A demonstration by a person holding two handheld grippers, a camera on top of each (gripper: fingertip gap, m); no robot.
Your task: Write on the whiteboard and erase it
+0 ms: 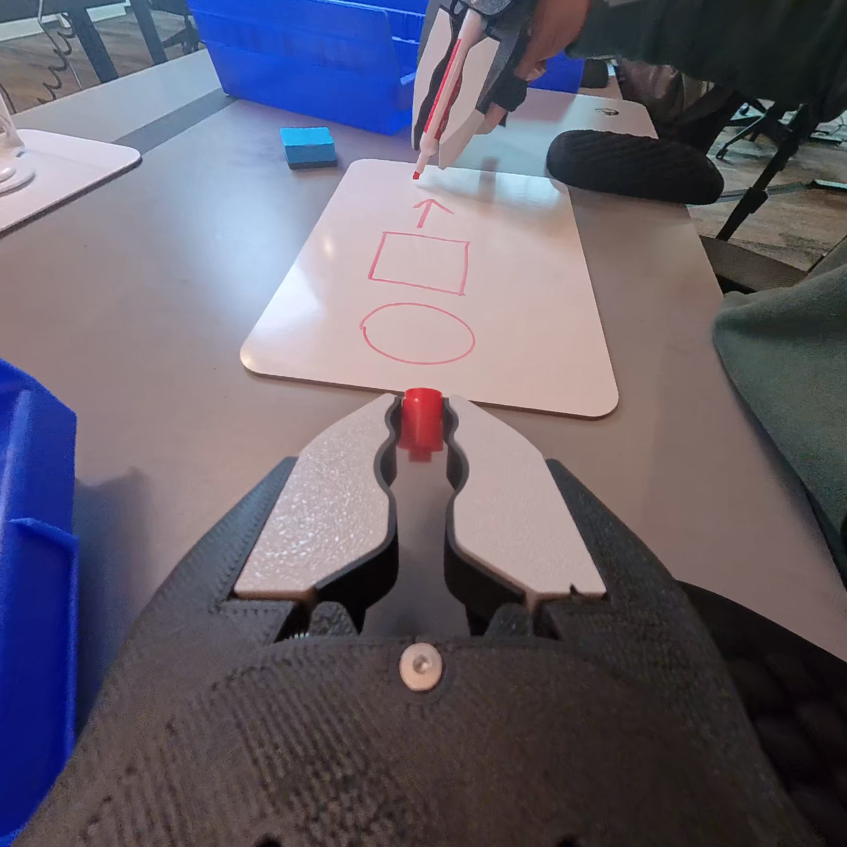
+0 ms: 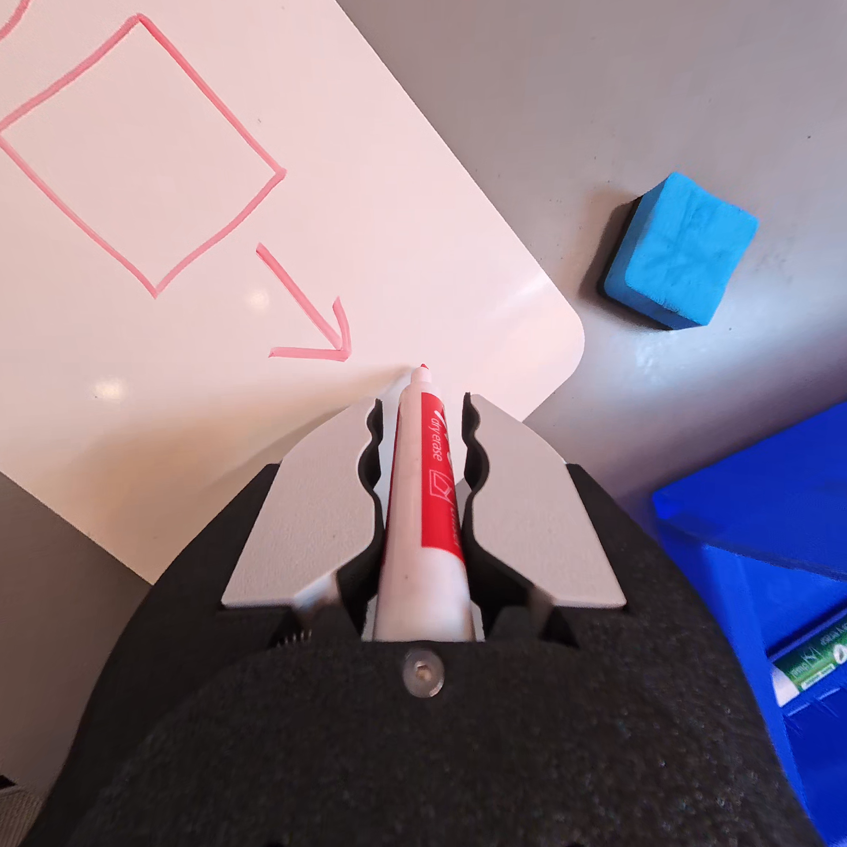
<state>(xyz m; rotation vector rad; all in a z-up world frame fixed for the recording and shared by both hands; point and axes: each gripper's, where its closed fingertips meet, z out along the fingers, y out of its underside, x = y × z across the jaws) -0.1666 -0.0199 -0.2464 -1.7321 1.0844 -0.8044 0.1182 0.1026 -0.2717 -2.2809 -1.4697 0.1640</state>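
While the writing step is in hand, we record the scene from left to right.

Blue bin: a blue bin (image 1: 32,550) stands at the near left edge of the table (image 1: 137,321).
Eraser: the blue eraser (image 1: 308,146) lies untouched on the table, just beside the board's far left corner.
Whiteboard: the whiteboard (image 1: 527,321) lies flat mid-table and bears a red circle, a square and an arrow.
Left gripper: the left gripper (image 1: 420,403) is pinching the red marker cap (image 1: 420,424), low over the table at the board's near edge.
Right gripper: the right gripper (image 2: 424,408) is clamped on the marker (image 2: 424,504), whose tip (image 2: 422,366) sits at the board just past the arrowhead; we cannot tell whether it touches.
Advice: we judge that light, even pressure and a steady marker angle are needed, and the next mark should stay short of the far edge.
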